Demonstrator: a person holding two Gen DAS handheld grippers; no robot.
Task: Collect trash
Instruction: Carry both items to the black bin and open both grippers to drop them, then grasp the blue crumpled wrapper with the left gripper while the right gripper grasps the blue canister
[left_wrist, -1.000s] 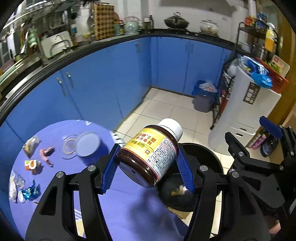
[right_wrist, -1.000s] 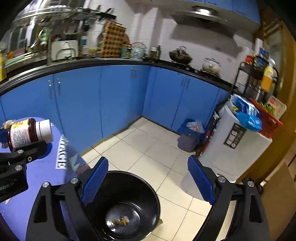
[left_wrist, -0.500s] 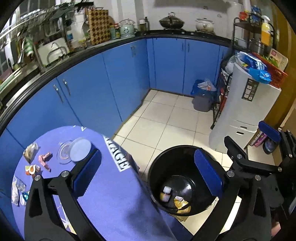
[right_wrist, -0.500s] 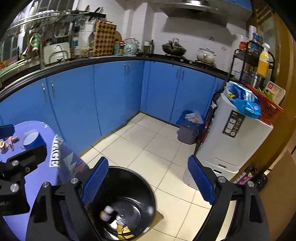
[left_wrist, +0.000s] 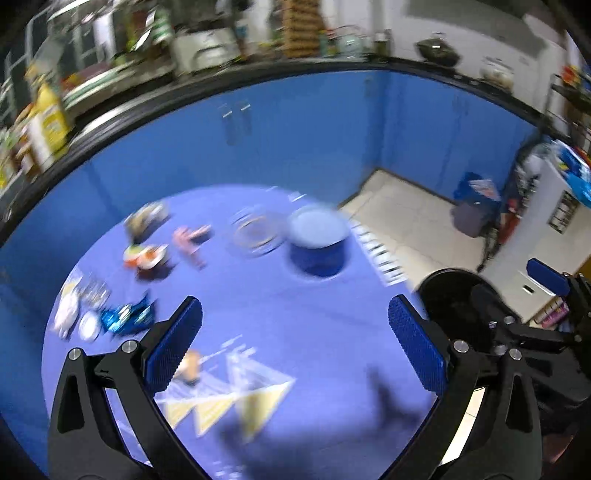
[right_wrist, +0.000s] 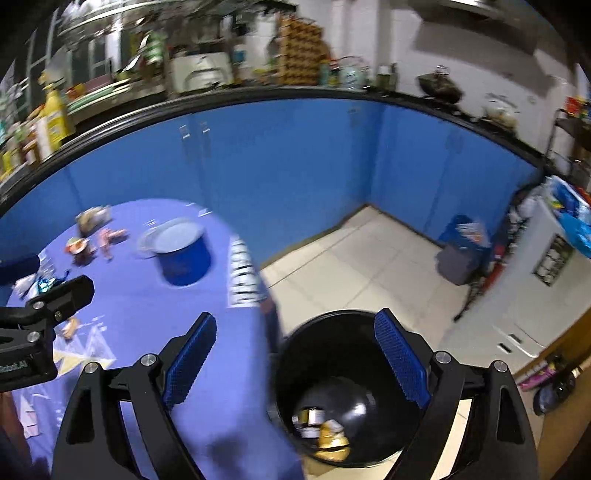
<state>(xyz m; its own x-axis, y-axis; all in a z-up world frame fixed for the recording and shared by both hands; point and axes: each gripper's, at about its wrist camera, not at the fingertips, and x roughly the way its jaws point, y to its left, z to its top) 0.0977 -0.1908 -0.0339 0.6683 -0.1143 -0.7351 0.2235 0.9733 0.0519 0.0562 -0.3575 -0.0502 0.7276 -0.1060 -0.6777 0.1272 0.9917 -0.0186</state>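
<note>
Jaws on your left gripper (left_wrist: 294, 338) stand wide apart with nothing between them, hanging over the purple desk (left_wrist: 258, 295). Your right gripper (right_wrist: 295, 354) is likewise spread and empty; its left pad sits over the desk's edge, its right pad over the black bin (right_wrist: 332, 387) on the floor beside the desk.

Inside the bin you can see a bottle (right_wrist: 310, 417) and yellowish scraps lying on the bottom.

Out on the desk, trash is scattered along the far side: a blue wrapper (left_wrist: 127, 315) near your left pad, clear packets (left_wrist: 79, 299) just beside it, an orange-and-white piece (left_wrist: 146, 256), a pink scrap (left_wrist: 190, 238) and a bag (left_wrist: 146, 218) farther off. A small tan bit (left_wrist: 190, 363) lies just beside your left pad, on the cloth's triangle pattern. All of it is blurred.

A blue tub (left_wrist: 319, 243) stands near the desk's far edge with a clear lid (left_wrist: 256, 234) beside it.

Beyond the desk run blue cabinets (left_wrist: 314, 129); a second, lined bin (right_wrist: 461, 247) stands on the tiled floor by them.
</note>
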